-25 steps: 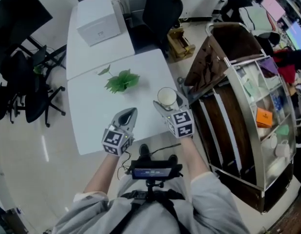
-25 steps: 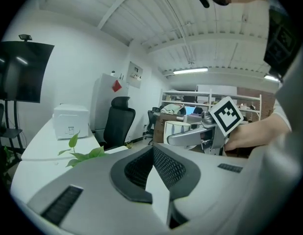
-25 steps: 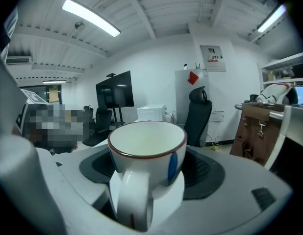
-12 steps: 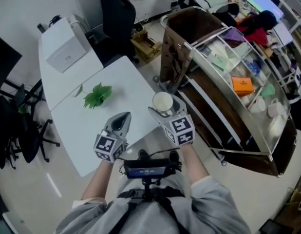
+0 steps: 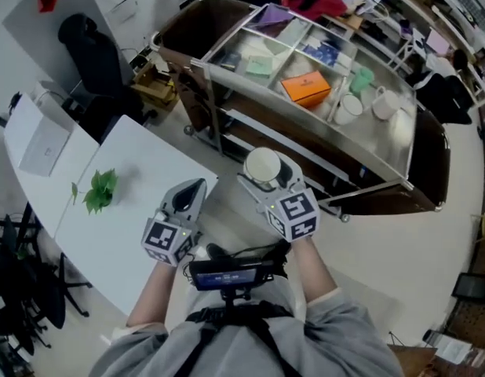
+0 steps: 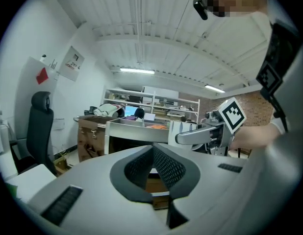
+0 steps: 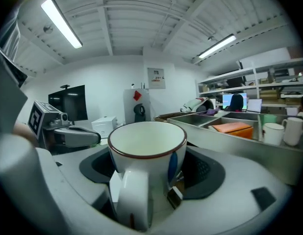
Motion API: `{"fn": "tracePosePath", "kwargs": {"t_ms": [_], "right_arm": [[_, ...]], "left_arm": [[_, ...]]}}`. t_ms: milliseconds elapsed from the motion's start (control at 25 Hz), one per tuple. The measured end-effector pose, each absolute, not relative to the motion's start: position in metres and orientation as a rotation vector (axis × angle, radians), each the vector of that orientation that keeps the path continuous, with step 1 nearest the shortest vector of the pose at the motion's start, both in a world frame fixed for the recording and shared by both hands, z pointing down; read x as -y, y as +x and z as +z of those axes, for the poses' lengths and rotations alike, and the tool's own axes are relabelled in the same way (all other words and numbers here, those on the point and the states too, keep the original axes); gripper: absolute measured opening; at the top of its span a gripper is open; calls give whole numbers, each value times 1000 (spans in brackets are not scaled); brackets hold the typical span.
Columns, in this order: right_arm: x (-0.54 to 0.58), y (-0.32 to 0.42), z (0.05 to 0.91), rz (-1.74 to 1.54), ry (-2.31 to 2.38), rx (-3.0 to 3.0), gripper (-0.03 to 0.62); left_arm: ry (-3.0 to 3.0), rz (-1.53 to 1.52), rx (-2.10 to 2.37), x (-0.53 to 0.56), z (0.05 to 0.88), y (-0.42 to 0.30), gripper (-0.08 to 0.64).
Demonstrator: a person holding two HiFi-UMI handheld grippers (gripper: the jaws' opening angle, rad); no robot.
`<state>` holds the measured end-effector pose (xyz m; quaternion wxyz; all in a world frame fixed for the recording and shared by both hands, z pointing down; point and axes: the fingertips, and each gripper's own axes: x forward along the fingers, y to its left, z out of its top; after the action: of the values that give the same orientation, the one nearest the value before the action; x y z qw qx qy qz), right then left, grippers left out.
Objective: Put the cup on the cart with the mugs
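Only the right gripper view shows the cup's handle [image 7: 132,199].

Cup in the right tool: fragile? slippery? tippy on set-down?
Cup looks like glazed ceramic: likely rigid, chip-prone, somewhat slick against the pads. Wide mouth, squat body: probably stable upright. Its handle may bias weight slightly to one side.

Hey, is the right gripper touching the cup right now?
Touching. The right gripper view shows the right gripper closed on the cup, its jaws pressing both sides.
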<state>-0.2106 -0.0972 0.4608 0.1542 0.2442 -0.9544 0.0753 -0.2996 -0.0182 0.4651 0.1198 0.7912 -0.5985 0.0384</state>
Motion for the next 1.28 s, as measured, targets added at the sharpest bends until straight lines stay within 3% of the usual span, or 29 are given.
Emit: {"fn": "tracePosePath", "kwargs": {"t_ms": [360,760,1040,1280], "right_arm": [[147,-59,436,248,923,2710,402],[213,62,378,148,1000,2719,402],[279,111,372,132,1028,2644,403],[336,114,398,195,1047,2572,403]], "left_arm": [[2462,105,1541,87,446,-149,-4],[2617,54,1423,172,399,-12,-4],[2675,69,1344,219,368,52,-4],[2707,127,1299,266,369,63,-4]]}}
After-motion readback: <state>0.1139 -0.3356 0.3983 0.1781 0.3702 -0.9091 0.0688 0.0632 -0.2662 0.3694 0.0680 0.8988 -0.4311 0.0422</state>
